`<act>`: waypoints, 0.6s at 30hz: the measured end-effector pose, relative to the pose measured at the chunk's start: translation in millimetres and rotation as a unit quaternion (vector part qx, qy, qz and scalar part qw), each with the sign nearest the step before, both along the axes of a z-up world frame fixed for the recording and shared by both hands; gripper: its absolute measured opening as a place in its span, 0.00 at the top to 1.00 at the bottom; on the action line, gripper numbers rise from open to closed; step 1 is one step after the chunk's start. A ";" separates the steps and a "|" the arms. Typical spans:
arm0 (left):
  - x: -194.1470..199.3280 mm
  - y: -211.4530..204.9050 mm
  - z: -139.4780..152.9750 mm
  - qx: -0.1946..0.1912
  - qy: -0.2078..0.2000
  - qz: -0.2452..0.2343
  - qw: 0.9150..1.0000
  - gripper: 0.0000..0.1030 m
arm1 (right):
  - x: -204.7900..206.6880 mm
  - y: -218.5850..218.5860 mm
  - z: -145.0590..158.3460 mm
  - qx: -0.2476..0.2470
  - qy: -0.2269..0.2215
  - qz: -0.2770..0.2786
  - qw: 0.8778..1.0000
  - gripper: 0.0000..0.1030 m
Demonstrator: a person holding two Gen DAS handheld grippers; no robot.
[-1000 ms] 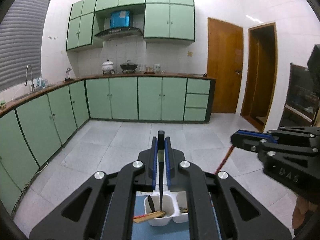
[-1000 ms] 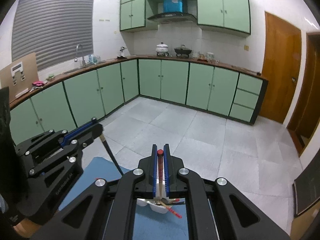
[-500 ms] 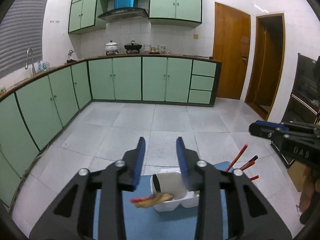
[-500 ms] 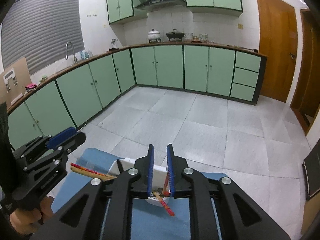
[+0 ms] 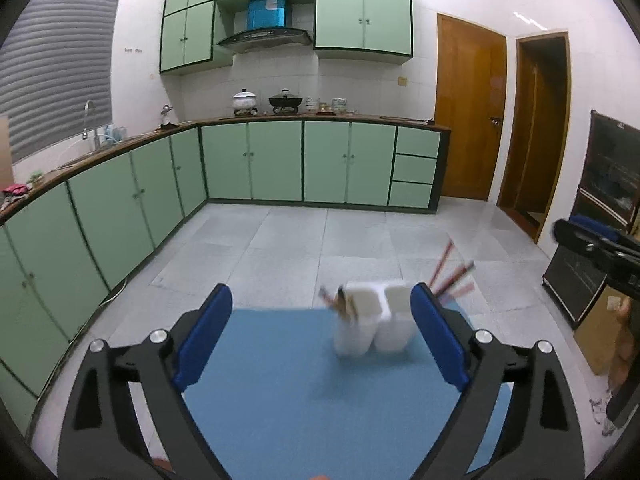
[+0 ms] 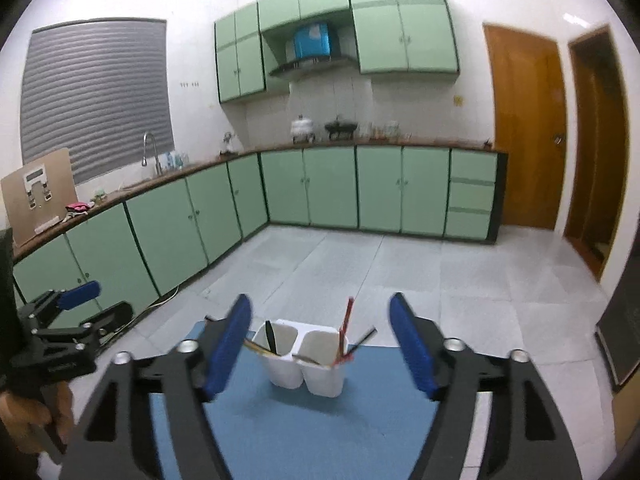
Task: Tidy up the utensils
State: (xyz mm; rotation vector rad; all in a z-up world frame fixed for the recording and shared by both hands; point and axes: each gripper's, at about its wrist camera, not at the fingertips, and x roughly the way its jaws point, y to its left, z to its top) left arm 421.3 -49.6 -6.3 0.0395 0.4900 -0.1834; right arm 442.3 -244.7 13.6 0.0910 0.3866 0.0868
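Two claws, both spread wide and both empty: the left claw (image 5: pixel 320 334) has its blue pads far apart with nothing between them, and the right claw (image 6: pixel 322 344) shows the same wide gap, gripping nothing. Between the right claw's fingers, a little farther off, stands the white two-cup utensil holder (image 6: pixel 306 364) on the blue mat (image 6: pixel 300 432) that covers the counter. Its left cup holds a dark-handled utensil (image 6: pixel 271 337) and a pale stick leaning out to the left; its right cup holds red chopsticks (image 6: pixel 345 330), one standing nearly upright, others tilting right over the rim. From the left wrist view the holder (image 5: pixel 374 322) sits right of centre, just beside the right-hand pad, blurred, with the red chopsticks (image 5: pixel 450 270) fanning out to the far right. Neither claw touches the holder. Beyond the mat lie grey floor tiles (image 6: pixel 360 272) and green cabinets (image 5: pixel 276 160) along the far wall
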 end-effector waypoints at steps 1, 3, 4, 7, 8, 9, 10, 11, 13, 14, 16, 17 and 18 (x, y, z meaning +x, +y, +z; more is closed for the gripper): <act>-19.2 6.4 -3.0 0.003 -0.001 0.003 1.000 0.13 | -17.1 2.7 -3.6 0.001 -0.006 -0.001 1.000 0.16; -53.9 19.2 -7.3 0.003 -0.001 0.010 1.000 0.12 | -61.1 10.2 -13.9 -0.003 -0.026 -0.001 1.000 0.13; -66.0 24.0 -7.4 0.000 -0.005 0.016 1.000 0.10 | -73.8 13.6 -15.9 -0.007 -0.031 -0.001 1.000 0.10; -118.2 43.4 -11.3 -0.012 -0.013 0.036 0.999 0.06 | -127.4 30.1 -30.5 -0.025 -0.046 -0.004 0.999 0.06; -131.6 47.7 -12.8 -0.013 -0.013 0.042 0.999 0.06 | -141.1 35.3 -35.4 -0.027 -0.044 -0.002 0.999 0.06; -148.5 52.2 -15.1 -0.014 -0.013 0.051 0.999 0.05 | -157.7 40.1 -42.3 -0.024 -0.037 0.002 0.999 0.06; -165.8 55.9 -18.2 -0.014 -0.012 0.062 0.998 0.05 | -170.8 43.9 -47.8 -0.021 -0.029 0.006 0.999 0.06; -179.2 57.6 -20.8 -0.016 -0.008 0.067 0.998 0.05 | -183.3 47.3 -52.8 -0.016 -0.023 0.006 1.000 0.06; -209.3 59.8 -28.2 -0.017 0.003 0.067 0.998 0.05 | -214.5 55.4 -63.6 -0.006 -0.010 0.008 1.000 0.06; -223.5 58.7 -31.6 -0.017 0.004 0.071 0.997 0.05 | -223.8 58.0 -65.8 -0.006 -0.007 0.007 1.000 0.06; -252.4 57.4 -38.5 -0.018 0.008 0.069 0.997 0.05 | -253.7 66.9 -70.8 -0.009 -0.007 0.000 1.000 0.06; -266.1 54.7 -42.5 -0.011 0.012 0.060 0.998 0.05 | -261.5 68.2 -70.6 -0.008 -0.008 -0.004 1.000 0.06; -275.1 53.8 -45.5 -0.004 0.015 0.059 0.998 0.05 | -274.4 70.6 -71.4 -0.004 -0.006 -0.009 1.000 0.06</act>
